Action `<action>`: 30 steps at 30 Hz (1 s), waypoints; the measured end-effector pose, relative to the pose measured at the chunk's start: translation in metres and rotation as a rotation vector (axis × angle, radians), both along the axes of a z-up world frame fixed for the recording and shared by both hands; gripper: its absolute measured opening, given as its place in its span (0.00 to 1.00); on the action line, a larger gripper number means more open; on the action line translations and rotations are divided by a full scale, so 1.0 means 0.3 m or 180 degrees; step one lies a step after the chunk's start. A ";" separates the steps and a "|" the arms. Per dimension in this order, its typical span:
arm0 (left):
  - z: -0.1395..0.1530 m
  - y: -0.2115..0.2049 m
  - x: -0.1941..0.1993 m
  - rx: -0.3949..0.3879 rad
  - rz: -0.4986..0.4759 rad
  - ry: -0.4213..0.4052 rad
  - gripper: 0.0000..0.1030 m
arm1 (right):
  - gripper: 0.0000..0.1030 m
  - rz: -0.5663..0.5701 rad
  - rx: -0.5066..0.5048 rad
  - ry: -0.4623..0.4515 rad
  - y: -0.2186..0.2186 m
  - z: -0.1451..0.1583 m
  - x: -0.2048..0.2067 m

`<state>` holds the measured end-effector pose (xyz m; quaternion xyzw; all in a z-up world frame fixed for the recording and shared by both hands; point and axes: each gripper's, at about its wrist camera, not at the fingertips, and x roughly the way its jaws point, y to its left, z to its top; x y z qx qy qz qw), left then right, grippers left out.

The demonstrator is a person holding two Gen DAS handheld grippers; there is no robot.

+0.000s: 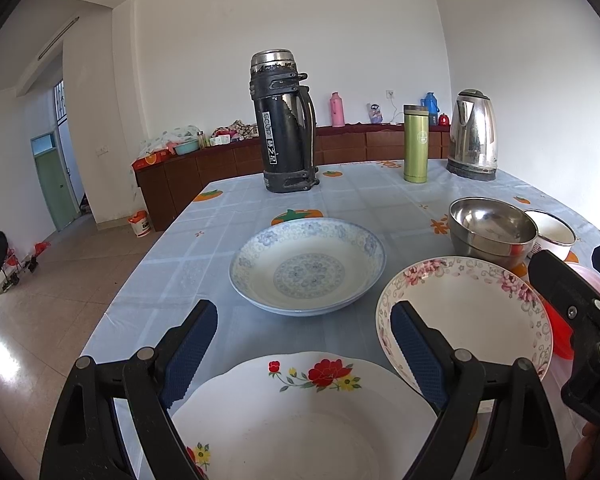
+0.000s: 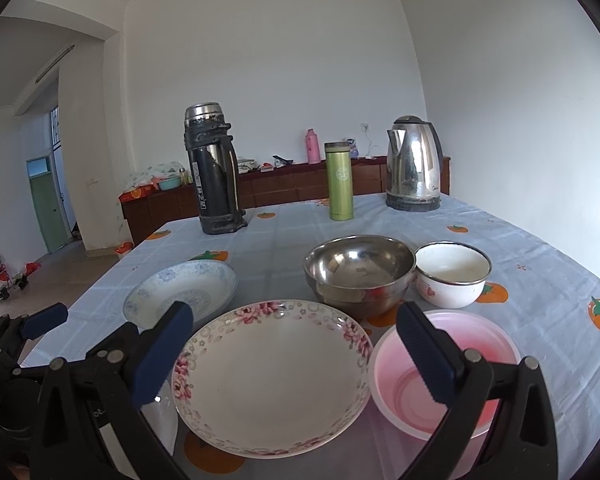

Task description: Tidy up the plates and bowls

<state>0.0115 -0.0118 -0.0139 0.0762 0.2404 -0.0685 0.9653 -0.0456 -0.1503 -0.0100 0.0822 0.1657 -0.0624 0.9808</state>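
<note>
— On the blue tablecloth (image 2: 500, 224), is anything stacked yet?

— No. The white plate with red flowers (image 1: 300, 412), the pink-flowered plate (image 2: 272, 376), the blue-patterned plate (image 1: 308, 264), the shiny steel bowl (image 2: 360, 272), the white enamel bowl (image 2: 452, 276) and the pink plastic bowl (image 2: 460, 380) all sit apart.

— And the grippers?

— The left gripper (image 1: 304, 352) and the right gripper (image 2: 296, 344) are both wide open and hold nothing — I think all the sorting is left.
</note>
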 end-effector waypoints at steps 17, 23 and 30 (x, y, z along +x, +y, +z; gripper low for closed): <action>-0.008 0.004 0.007 0.0019 0.0003 0.0031 0.87 | 1.00 0.0009 0.0015 0.0028 -0.002 -0.006 0.003; -0.008 0.015 0.016 -0.0009 -0.0019 0.0081 0.87 | 1.00 0.0082 -0.0124 -0.0002 0.026 -0.007 0.000; -0.003 0.046 -0.001 0.0006 -0.0005 0.0032 0.87 | 1.00 0.0129 -0.0217 -0.0029 0.043 0.003 -0.021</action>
